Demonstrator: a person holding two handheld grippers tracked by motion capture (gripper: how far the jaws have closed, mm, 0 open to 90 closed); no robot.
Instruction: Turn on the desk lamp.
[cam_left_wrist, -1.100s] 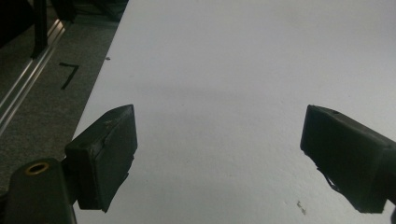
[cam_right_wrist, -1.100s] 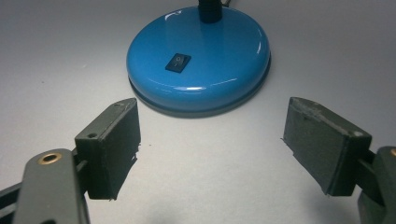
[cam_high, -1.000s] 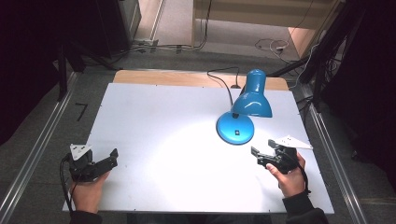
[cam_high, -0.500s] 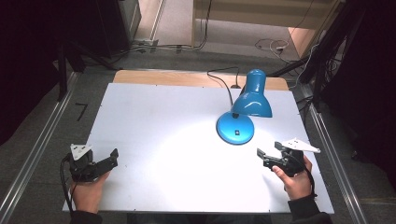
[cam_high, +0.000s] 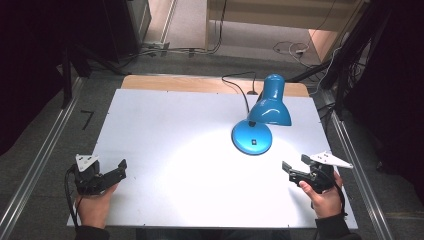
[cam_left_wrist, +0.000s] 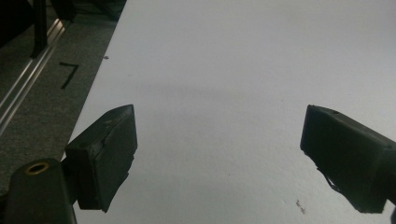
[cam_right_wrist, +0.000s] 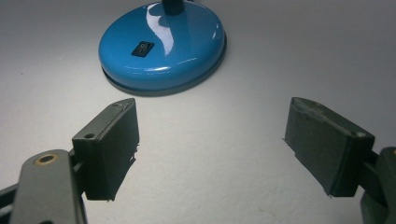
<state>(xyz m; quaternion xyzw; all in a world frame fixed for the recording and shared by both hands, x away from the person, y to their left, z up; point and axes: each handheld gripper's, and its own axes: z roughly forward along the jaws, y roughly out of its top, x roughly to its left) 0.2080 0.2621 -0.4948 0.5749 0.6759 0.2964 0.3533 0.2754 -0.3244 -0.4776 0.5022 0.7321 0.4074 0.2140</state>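
A blue desk lamp (cam_high: 270, 107) stands lit at the right of the white table top (cam_high: 175, 130), throwing a bright patch on the board. Its round base (cam_high: 252, 138) carries a black rocker switch (cam_right_wrist: 142, 48); the base (cam_right_wrist: 163, 44) lies just ahead of my right gripper's jaws. My right gripper (cam_high: 295, 169) is open near the front right, a short way in front of the base and apart from it. At the front left corner my left gripper (cam_high: 120, 169) is open, with nothing between its jaws (cam_left_wrist: 219, 154).
The lamp's black cord (cam_high: 239, 85) runs from the base to the back edge. A wooden strip (cam_high: 200, 82) borders the far side. Metal rails (cam_high: 40, 165) run along both sides on grey carpet. The table's left edge (cam_left_wrist: 100, 79) is close to my left gripper.
My right gripper has drawn back to the right and toward the front edge, away from the lamp base. The left gripper has stayed put.
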